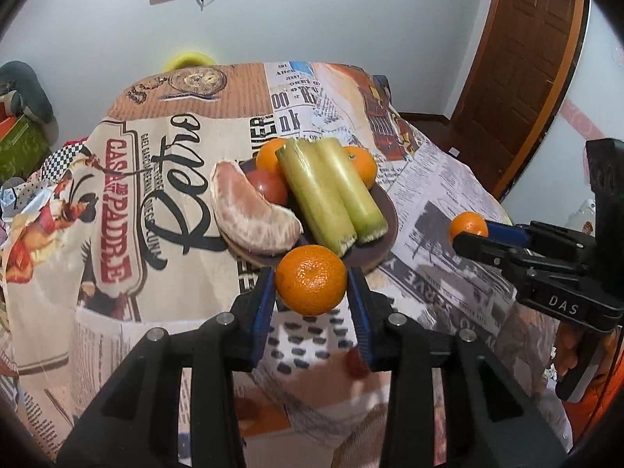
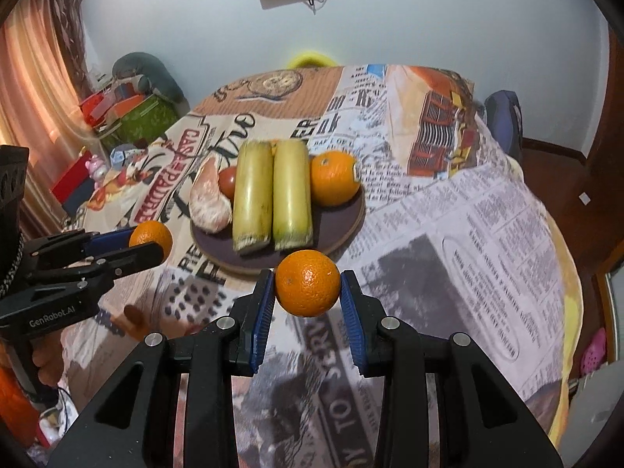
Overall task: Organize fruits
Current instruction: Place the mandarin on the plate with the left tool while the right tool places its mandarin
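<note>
A dark brown plate (image 1: 384,238) (image 2: 343,218) on the table holds two pale green stalk pieces (image 1: 327,191) (image 2: 273,191), a peeled pomelo wedge (image 1: 249,210) (image 2: 208,199), a tomato (image 1: 271,185) (image 2: 227,181) and oranges (image 1: 360,163) (image 2: 333,177). My left gripper (image 1: 311,284) is shut on an orange (image 1: 311,279), held just before the plate's near rim; it also shows in the right wrist view (image 2: 150,240). My right gripper (image 2: 307,286) is shut on another orange (image 2: 307,282), held near the plate's near edge; it also shows in the left wrist view (image 1: 468,232).
The table wears a printed newspaper-pattern cloth (image 1: 429,195) (image 2: 468,214). A yellow object (image 1: 189,58) sits behind the far edge. Boxes and bags (image 2: 128,113) lie on the left. A wooden door (image 1: 526,58) stands at the right.
</note>
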`<state>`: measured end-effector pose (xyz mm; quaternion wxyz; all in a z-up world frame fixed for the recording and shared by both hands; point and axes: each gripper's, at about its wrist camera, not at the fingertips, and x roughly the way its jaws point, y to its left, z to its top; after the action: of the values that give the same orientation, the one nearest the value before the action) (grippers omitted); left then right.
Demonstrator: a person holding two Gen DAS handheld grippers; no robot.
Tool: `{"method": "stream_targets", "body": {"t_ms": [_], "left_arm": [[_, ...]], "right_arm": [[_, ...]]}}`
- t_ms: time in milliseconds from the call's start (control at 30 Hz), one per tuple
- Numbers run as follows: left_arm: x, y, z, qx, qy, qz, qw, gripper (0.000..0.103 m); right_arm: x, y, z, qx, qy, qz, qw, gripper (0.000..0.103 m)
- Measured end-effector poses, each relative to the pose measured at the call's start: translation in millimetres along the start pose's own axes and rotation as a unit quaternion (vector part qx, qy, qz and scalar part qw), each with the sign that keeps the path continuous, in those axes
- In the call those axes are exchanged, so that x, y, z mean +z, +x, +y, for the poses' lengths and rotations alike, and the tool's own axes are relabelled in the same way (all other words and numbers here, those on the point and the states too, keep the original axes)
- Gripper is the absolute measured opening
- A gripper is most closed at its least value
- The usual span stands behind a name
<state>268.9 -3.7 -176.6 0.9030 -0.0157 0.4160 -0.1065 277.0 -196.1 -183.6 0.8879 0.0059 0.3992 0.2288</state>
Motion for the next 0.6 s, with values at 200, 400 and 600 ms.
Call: {"method": "stream_targets", "body": {"t_ms": [200,400,600], "left_arm": [[8.7,13.9,-0.1,0.006,0.002,0.001,1.0,0.037],[14.3,33.3,6.3,0.009,-0.012,0.008,0.9999,0.037],[16.2,45.2,12.6,0.019,-0.016,0.002,0.9997,0.037]], "right_arm": [[14.1,8.8,-8.8,-0.002,0.004,-0.011,1.0,0.031],[25.2,25.4,-16.5,-0.005,0.004,-0.01,1.0,0.031],[33.2,45.9,-23.5,-0.004,0.005,-0.003,1.0,0.031]]}}
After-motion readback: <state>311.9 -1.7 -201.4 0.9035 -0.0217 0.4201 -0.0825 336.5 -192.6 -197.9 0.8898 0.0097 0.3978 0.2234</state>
